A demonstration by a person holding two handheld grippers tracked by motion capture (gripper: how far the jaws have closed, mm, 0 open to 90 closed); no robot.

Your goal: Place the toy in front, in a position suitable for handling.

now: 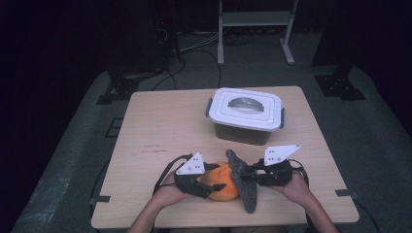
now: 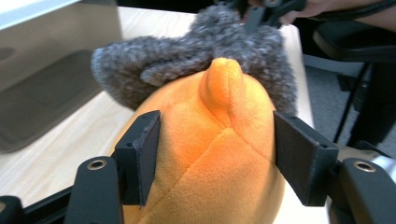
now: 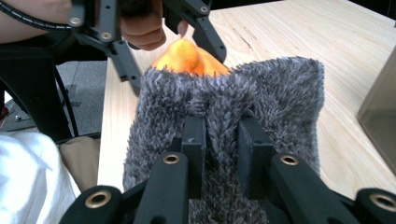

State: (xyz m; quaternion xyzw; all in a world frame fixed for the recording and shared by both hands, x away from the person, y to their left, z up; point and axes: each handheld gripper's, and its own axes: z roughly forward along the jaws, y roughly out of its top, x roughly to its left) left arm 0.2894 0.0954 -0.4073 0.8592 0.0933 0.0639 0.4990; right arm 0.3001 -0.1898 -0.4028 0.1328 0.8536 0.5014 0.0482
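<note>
An orange plush toy (image 1: 224, 183) lies on the wooden table (image 1: 160, 126), on the near side of a lidded plastic box (image 1: 246, 115). The left gripper (image 1: 217, 177) grasps it, one jaw pressed to each side of its rounded body. A grey fuzzy cloth (image 1: 243, 180) leans against the toy's far side, between the toy and the right gripper (image 1: 248, 174). The right gripper is clenched on a fold of that cloth. The box stands well apart from the toy, lid closed.
</note>
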